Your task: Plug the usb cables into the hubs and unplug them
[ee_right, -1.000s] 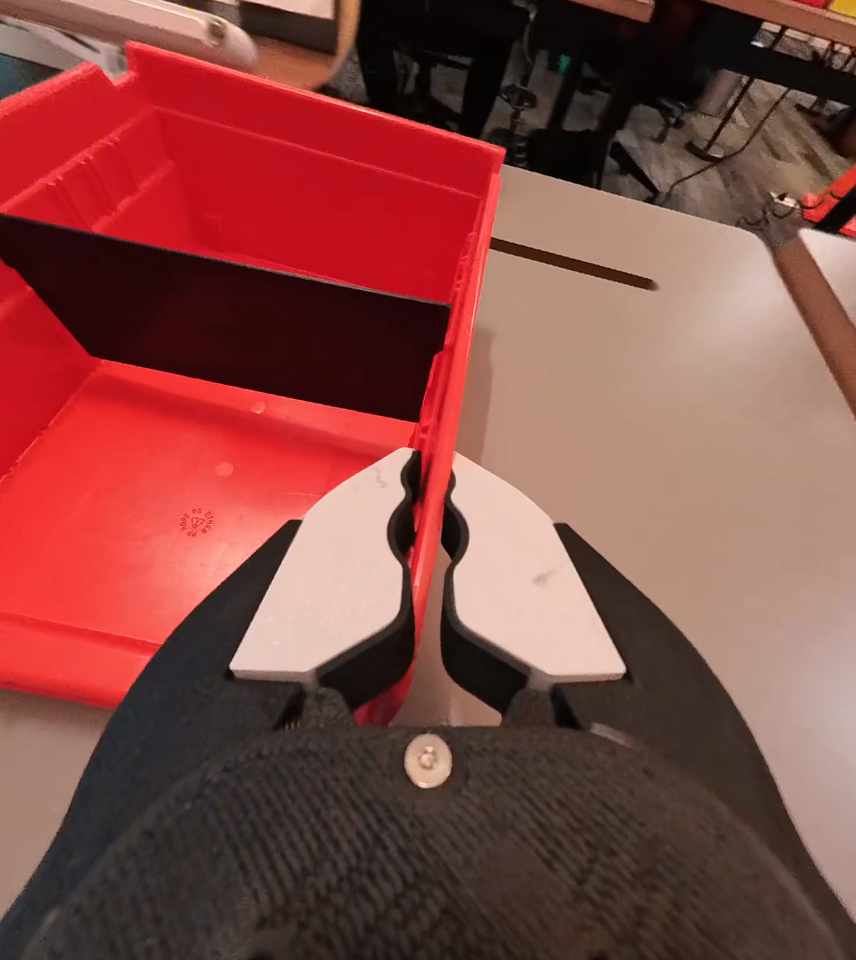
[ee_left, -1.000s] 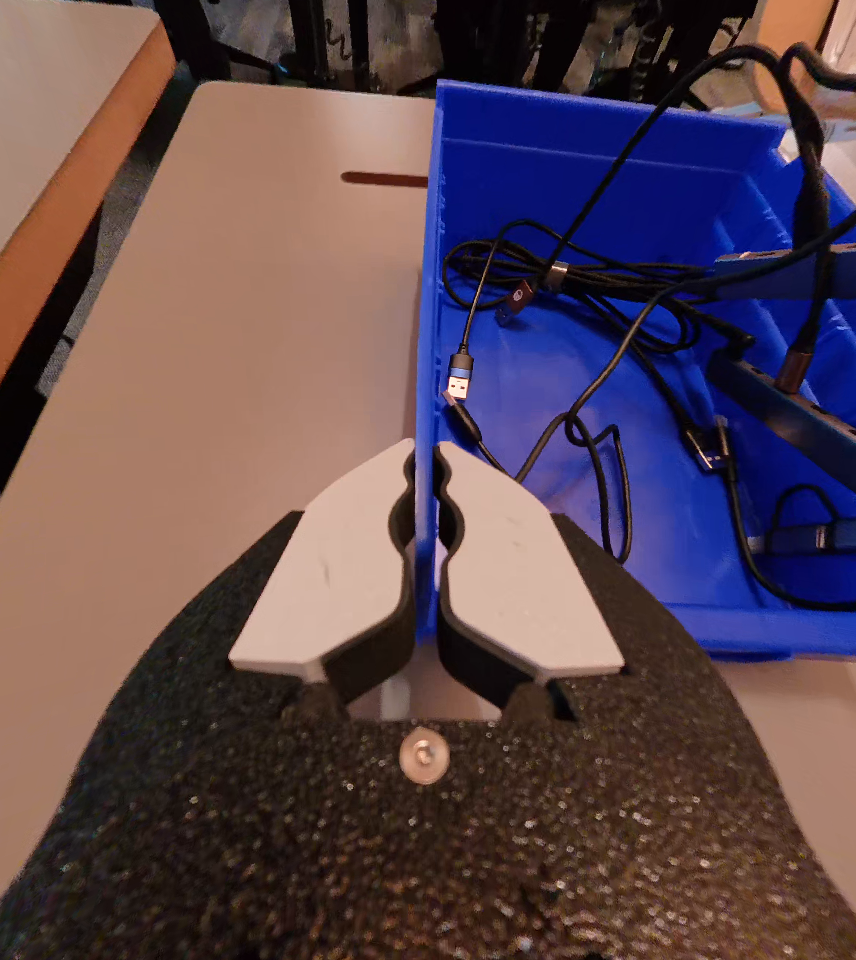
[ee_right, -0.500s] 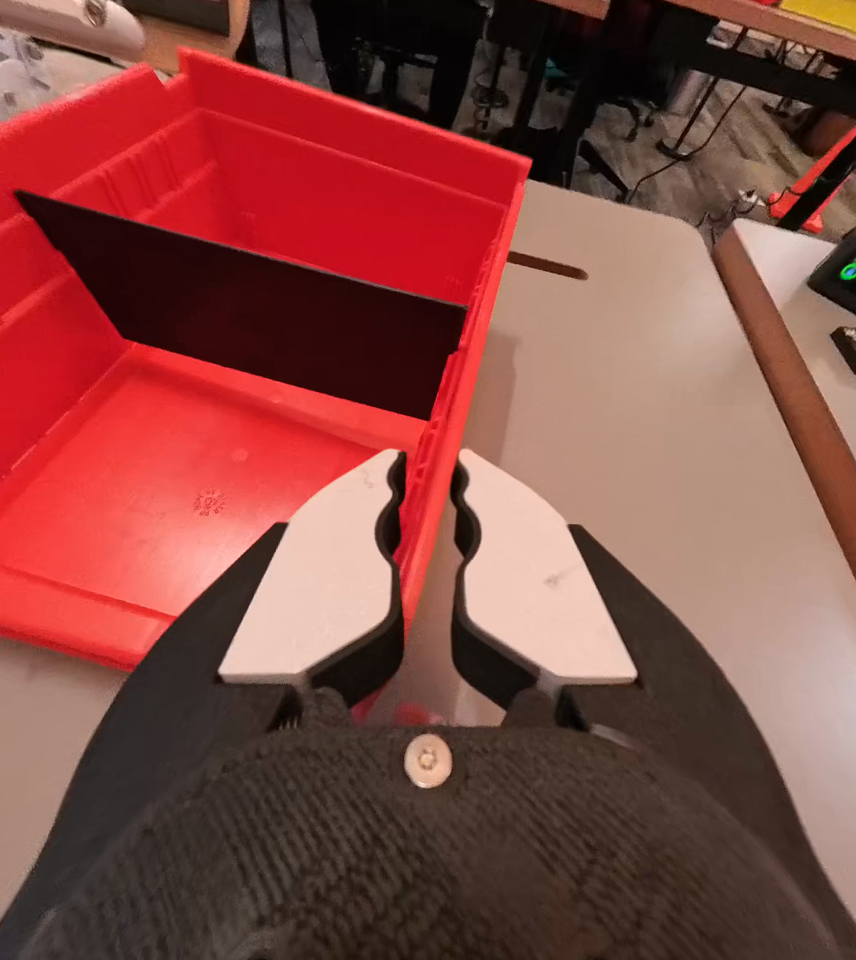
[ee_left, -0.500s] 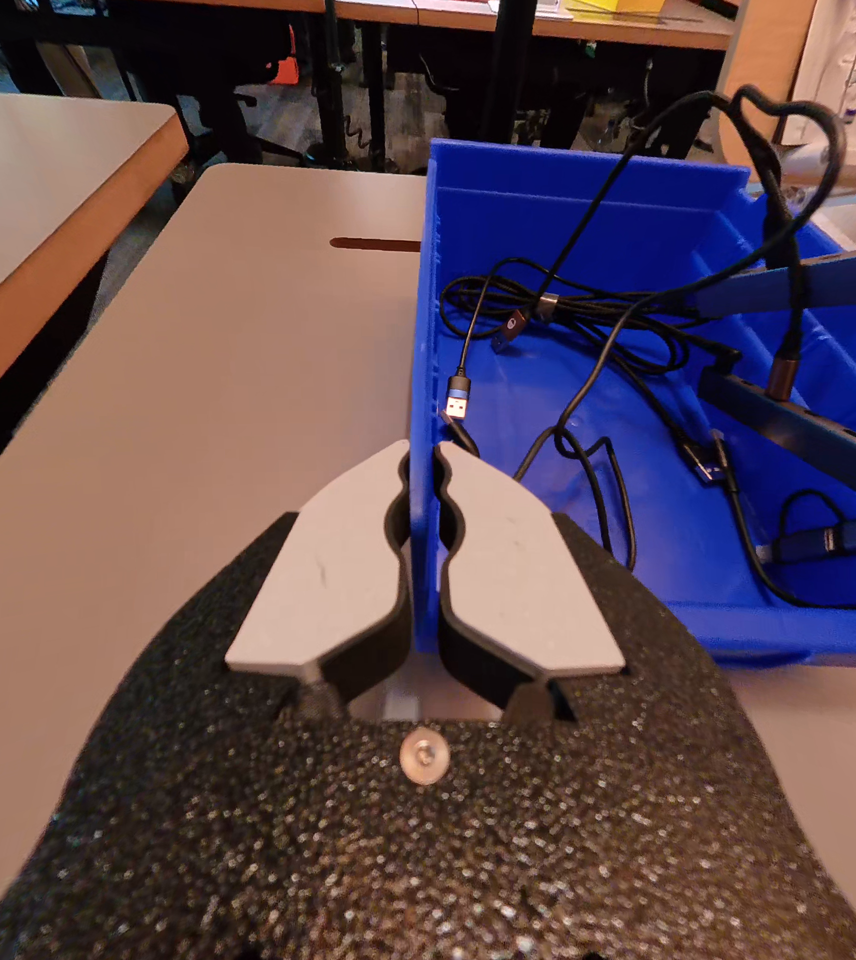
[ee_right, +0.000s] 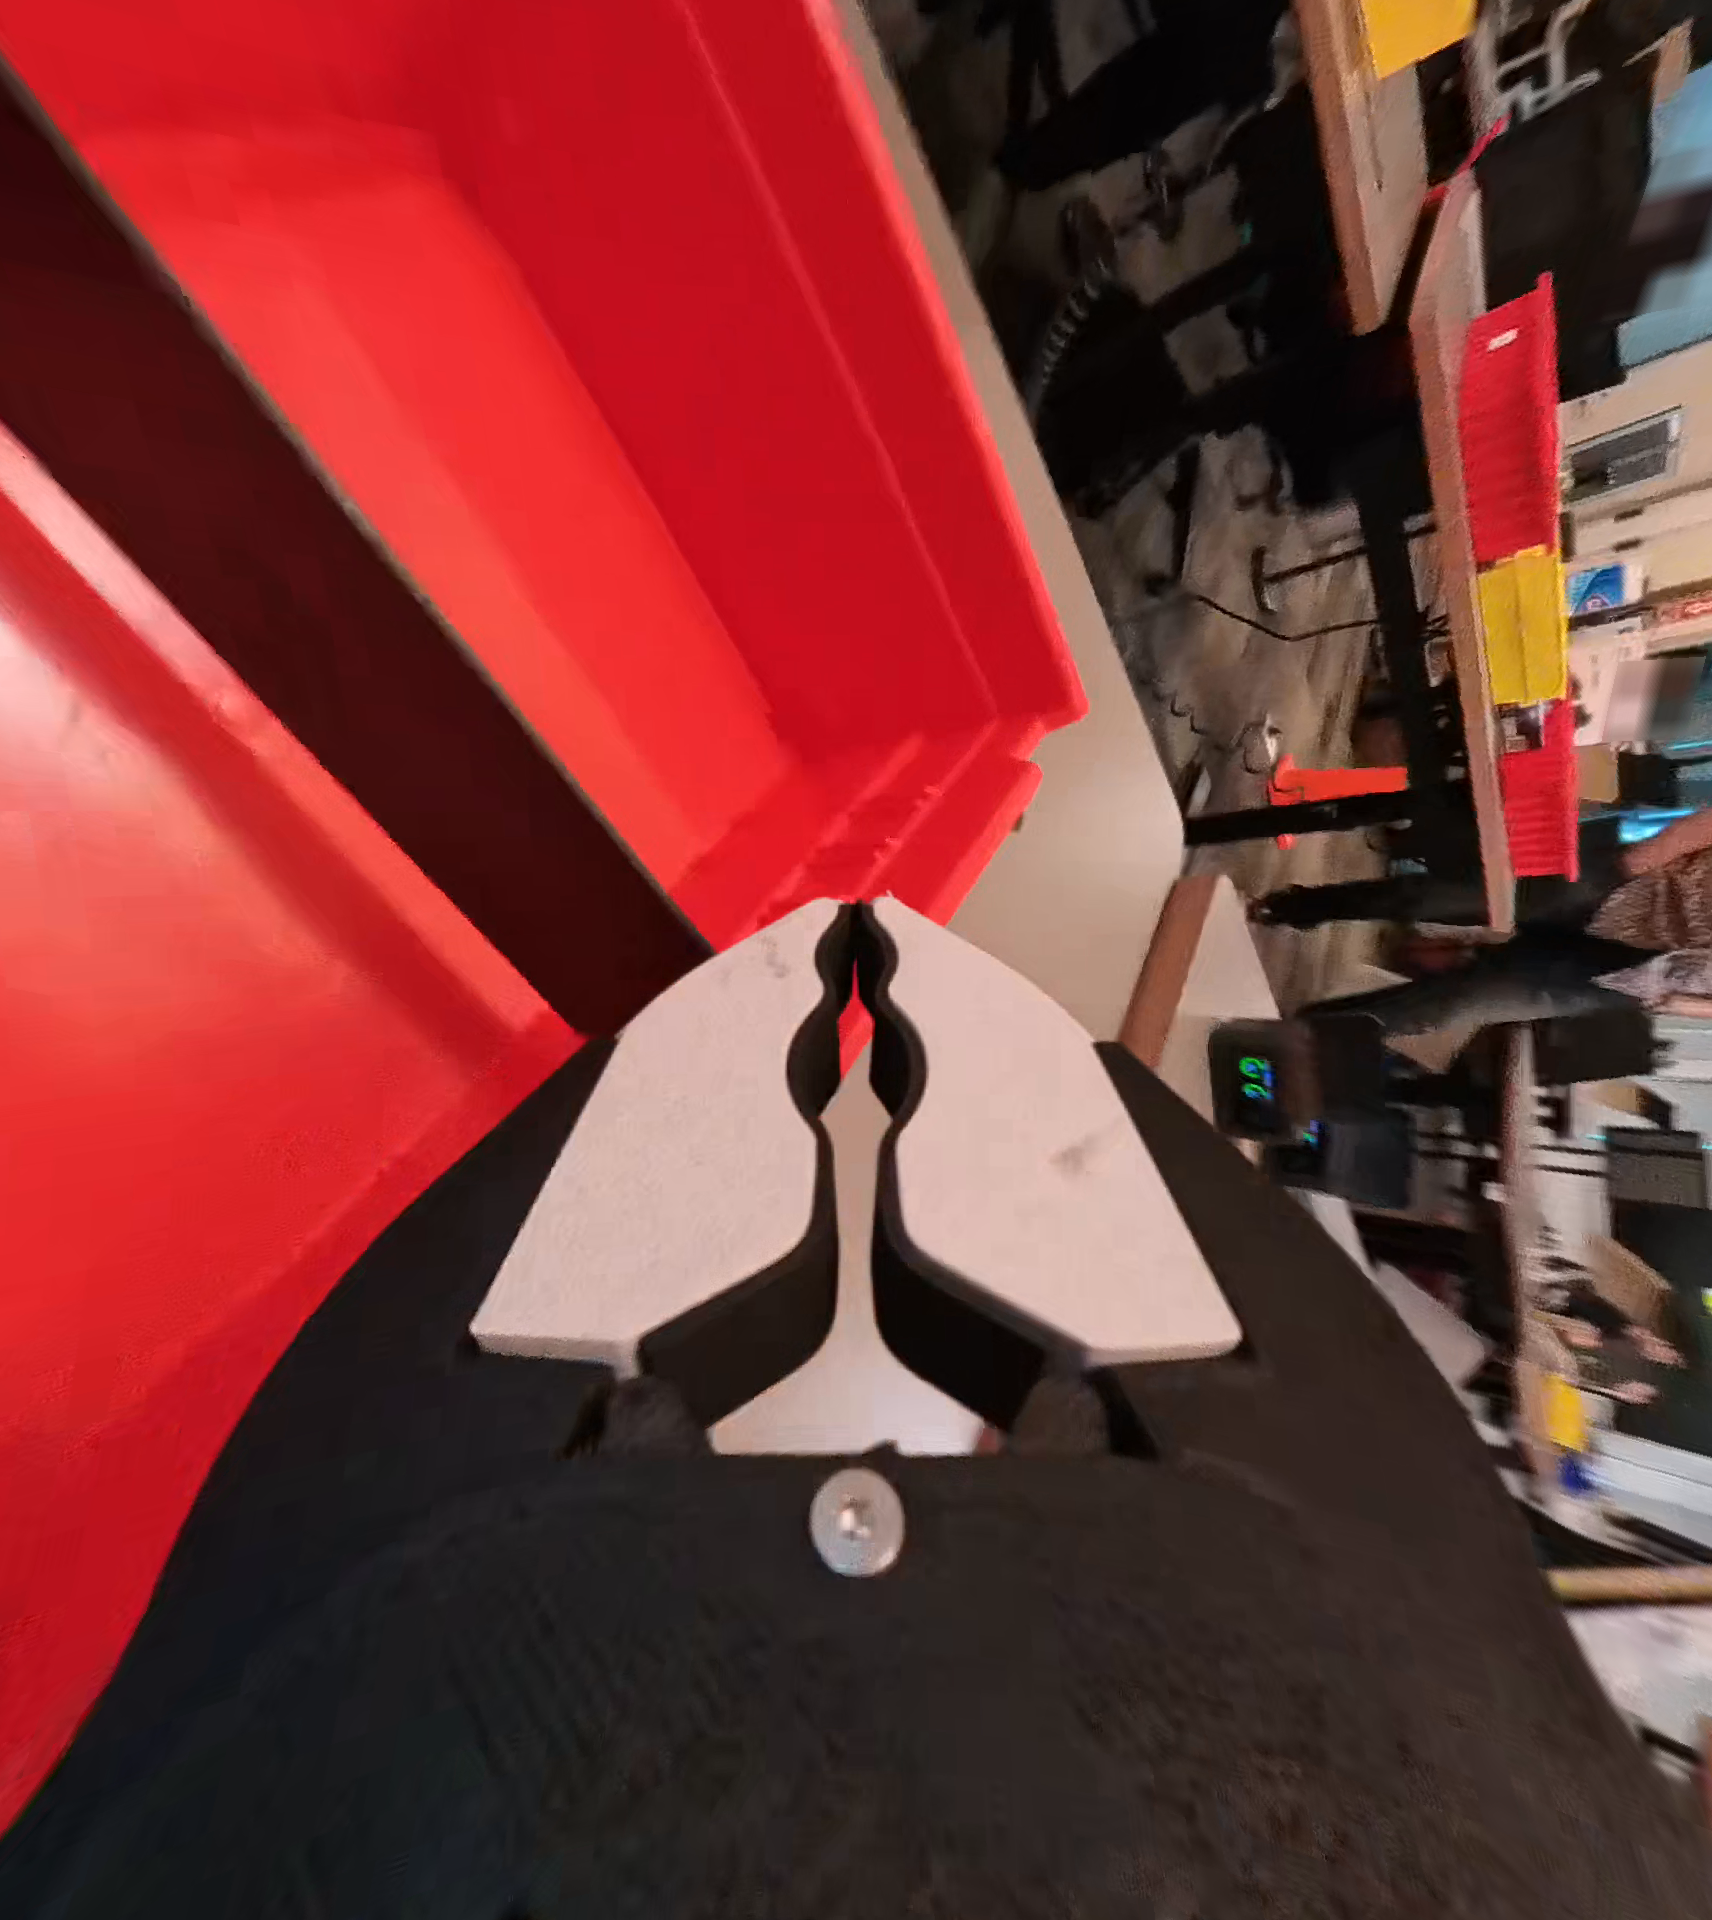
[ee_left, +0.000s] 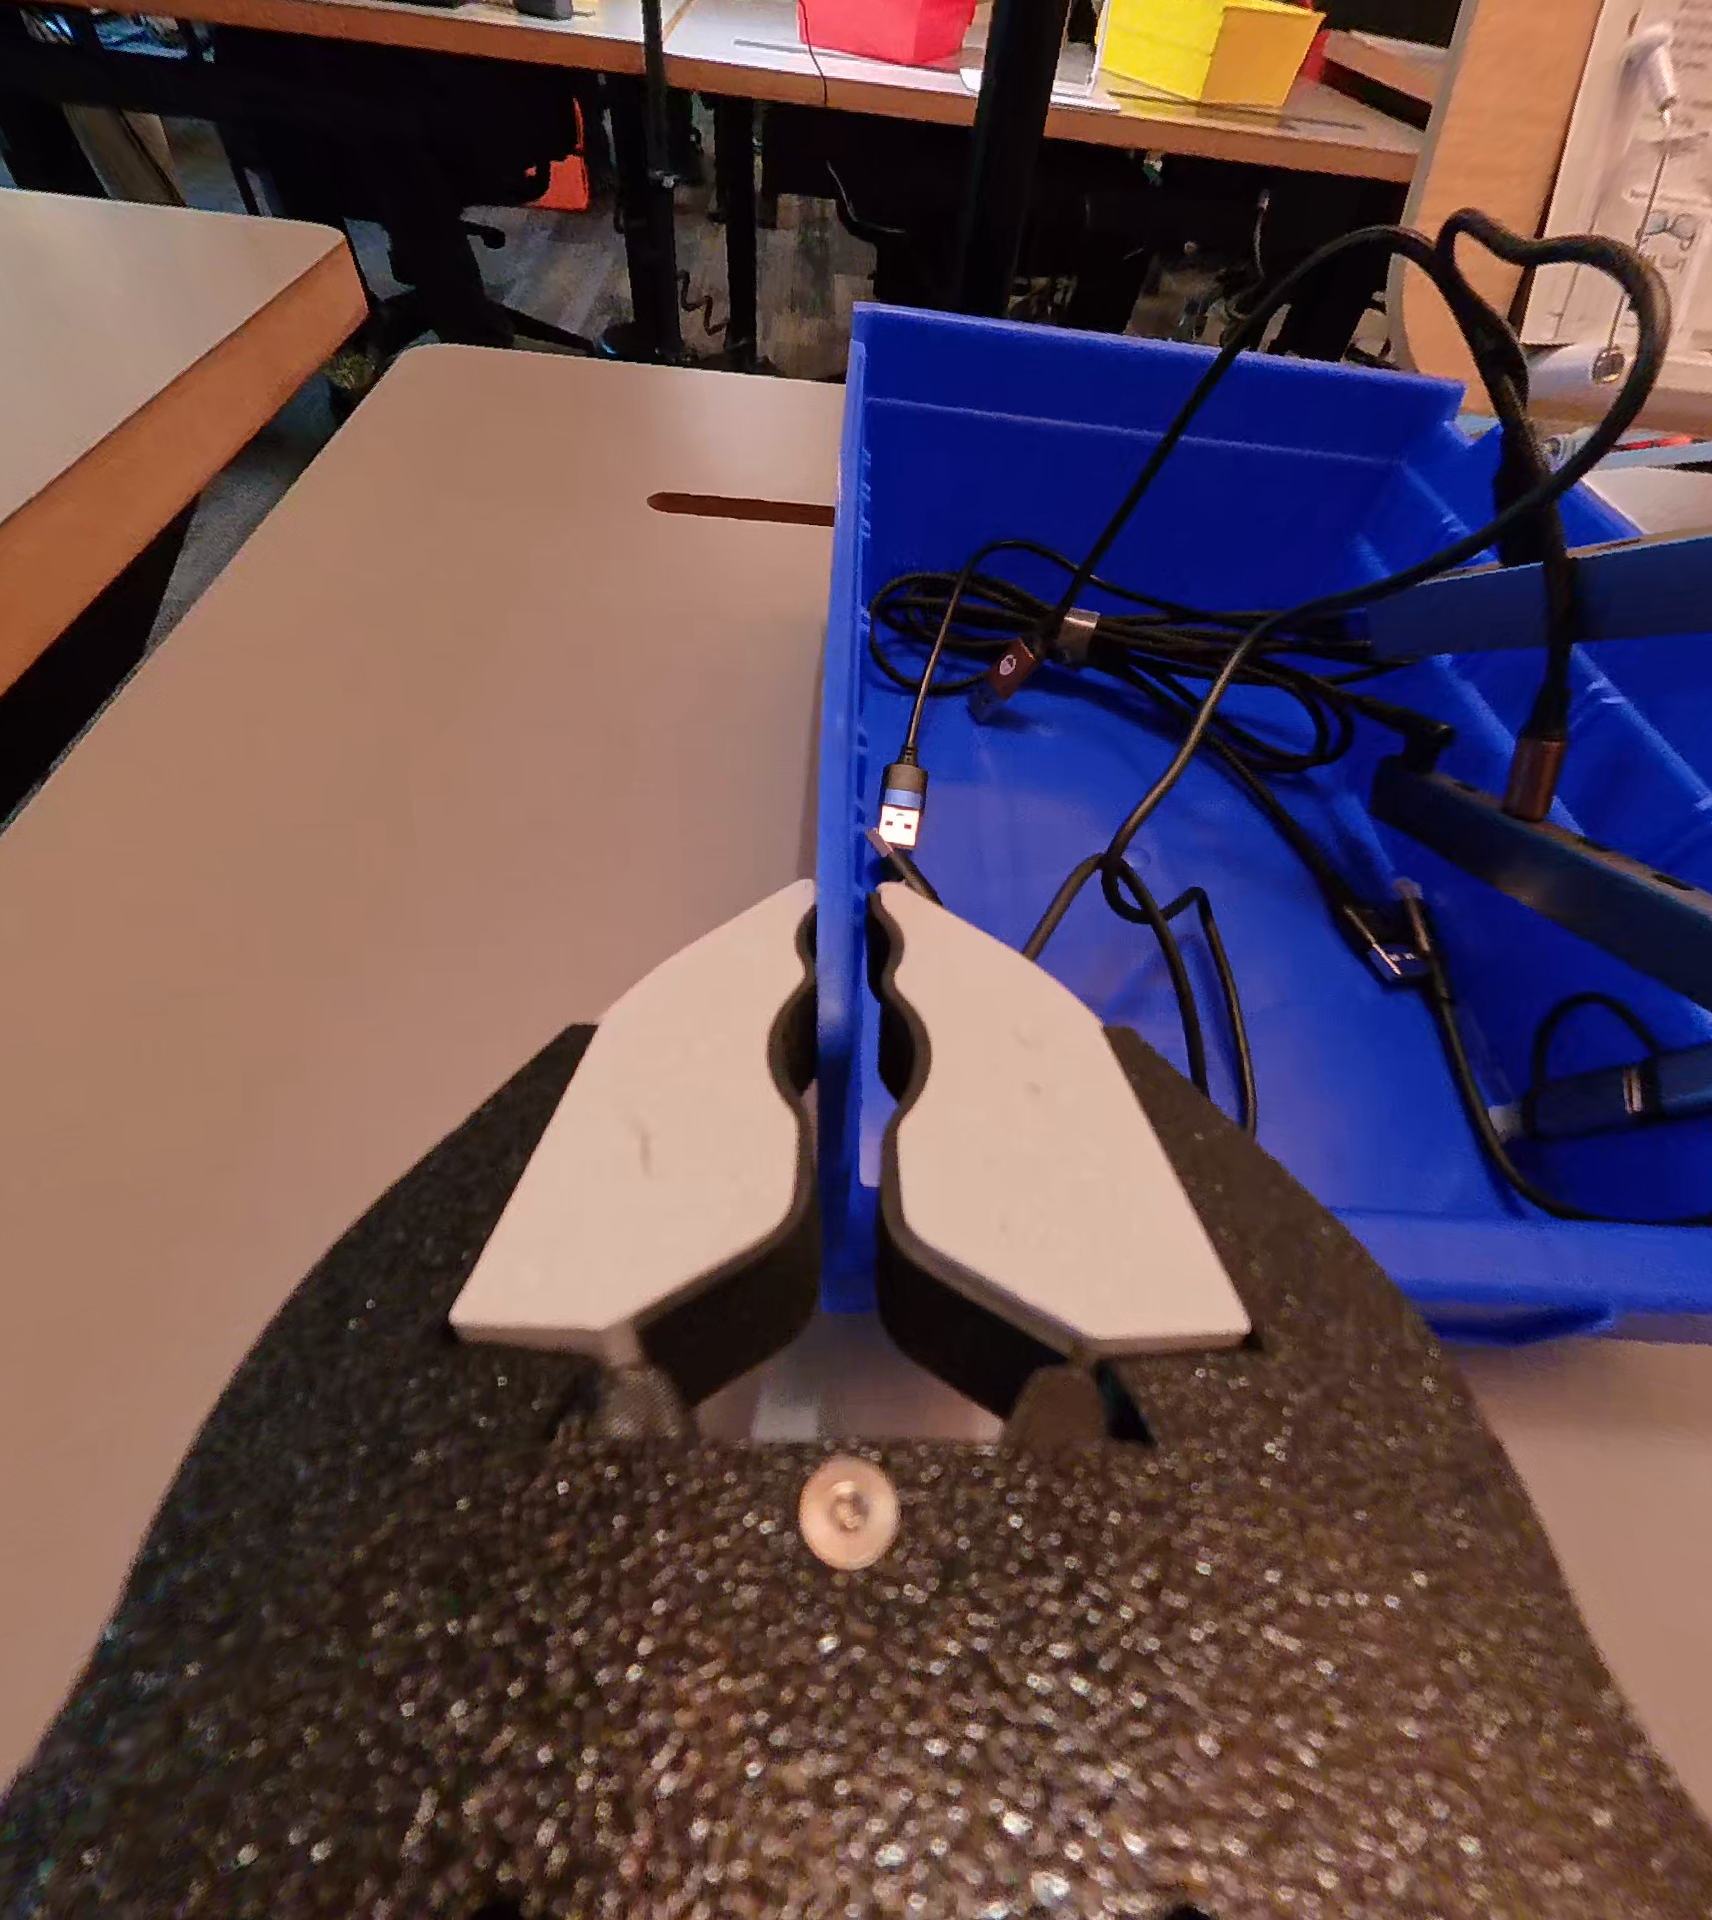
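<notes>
Black USB cables (ee_left: 1184, 727) lie tangled with dark slim hubs (ee_left: 1579, 894) inside the blue plastic bin (ee_left: 1091, 468), nothing plugged by me yet. My left tongs (ee_left: 841, 914) are clenched on that bin's near-left wall. My right tongs (ee_right: 854, 920) are closed on nothing beside the empty red plastic bin (ee_right: 675, 416), tilted sideways above the grey worktop (ee_left: 364, 831). Next, I judge, I must let go and reach for a plug.

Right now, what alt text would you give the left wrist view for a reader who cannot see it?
The left gripper is clamped on the left wall of a blue plastic bin on a grey table. The bin holds tangled black USB cables and a long dark rectangular hub with a copper-coloured plug in it.
</notes>
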The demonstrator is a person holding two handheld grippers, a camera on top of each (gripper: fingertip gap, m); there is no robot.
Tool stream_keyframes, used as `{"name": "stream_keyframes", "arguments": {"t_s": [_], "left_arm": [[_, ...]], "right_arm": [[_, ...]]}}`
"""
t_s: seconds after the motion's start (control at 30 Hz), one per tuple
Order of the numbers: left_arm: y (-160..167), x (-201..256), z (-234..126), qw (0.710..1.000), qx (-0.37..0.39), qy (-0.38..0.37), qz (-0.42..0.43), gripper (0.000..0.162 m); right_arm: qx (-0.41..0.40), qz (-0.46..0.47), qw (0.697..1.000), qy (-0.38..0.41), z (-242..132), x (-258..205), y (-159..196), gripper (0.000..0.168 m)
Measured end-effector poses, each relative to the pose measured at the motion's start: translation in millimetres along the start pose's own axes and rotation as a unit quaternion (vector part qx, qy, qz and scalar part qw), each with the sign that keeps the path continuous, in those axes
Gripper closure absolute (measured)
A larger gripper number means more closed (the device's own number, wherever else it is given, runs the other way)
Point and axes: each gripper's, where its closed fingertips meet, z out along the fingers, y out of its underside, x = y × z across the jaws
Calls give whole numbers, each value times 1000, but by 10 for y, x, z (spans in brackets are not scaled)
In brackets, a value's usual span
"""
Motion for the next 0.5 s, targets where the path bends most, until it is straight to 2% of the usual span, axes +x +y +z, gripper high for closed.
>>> {"name": "stream_keyframes", "arguments": {"t_s": [0.03,0.13,0.23,0.4,0.5], "left_arm": [[-1,0,0,1000,1,1,-3,157],[-3,0,2,1000,3,4,-7,157],[-4,0,2,1000,7,6,-13,157],[-9,-3,4,999,16,15,-32,157],[-9,-3,3,999,20,20,-37,158]], "right_arm": [[-14,-23,1000,2,1,-17,4,168],[-49,-124,991,28,14,-64,19,168],[-75,-228,966,92,-6,-74,-35,168],[-79,-294,930,204,-21,12,-181,168],[-67,-288,944,146,109,-144,-137,168]]}}
